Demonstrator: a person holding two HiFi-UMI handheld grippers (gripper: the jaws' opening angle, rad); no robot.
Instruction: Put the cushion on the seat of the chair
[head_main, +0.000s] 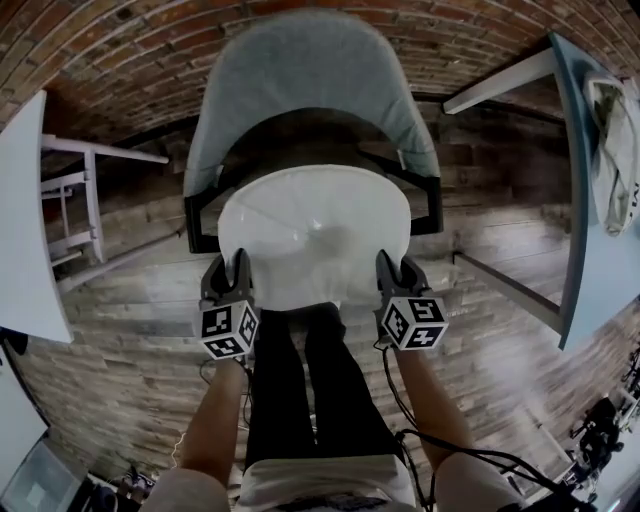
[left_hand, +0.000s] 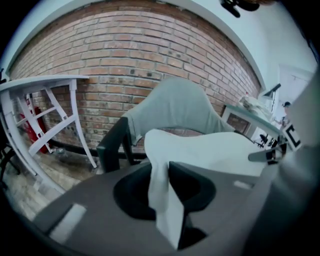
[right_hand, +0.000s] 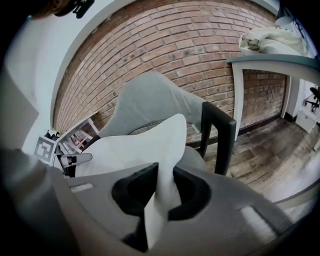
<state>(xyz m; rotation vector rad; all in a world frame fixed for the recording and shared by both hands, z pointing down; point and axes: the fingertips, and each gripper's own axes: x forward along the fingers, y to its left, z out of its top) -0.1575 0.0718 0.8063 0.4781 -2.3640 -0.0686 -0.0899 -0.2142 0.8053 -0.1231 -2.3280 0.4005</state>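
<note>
The white cushion (head_main: 312, 235) hangs over the seat of the chair (head_main: 300, 70), between its black armrests and in front of its grey padded backrest. Whether it touches the seat I cannot tell.

The left tool (head_main: 229, 268) is clenched on the cushion's near left edge; in the left gripper view a fold of white fabric is pinched between its jaws. The right tool (head_main: 398, 270) grips the near right edge in the same way, with the fabric pressed thin between its jaws.

Each tool carries a cube printed with black-and-white square markers, the left cube (head_main: 228, 330) and the right cube (head_main: 412, 322).

The person's legs (head_main: 320, 390) in dark trousers stand just before the chair on the wood-plank floor (head_main: 130, 350). At the right a pale counter (head_main: 585, 260) carries a crumpled cloth (head_main: 615, 150). A brick wall (head_main: 120, 50) runs behind the chair.
</note>
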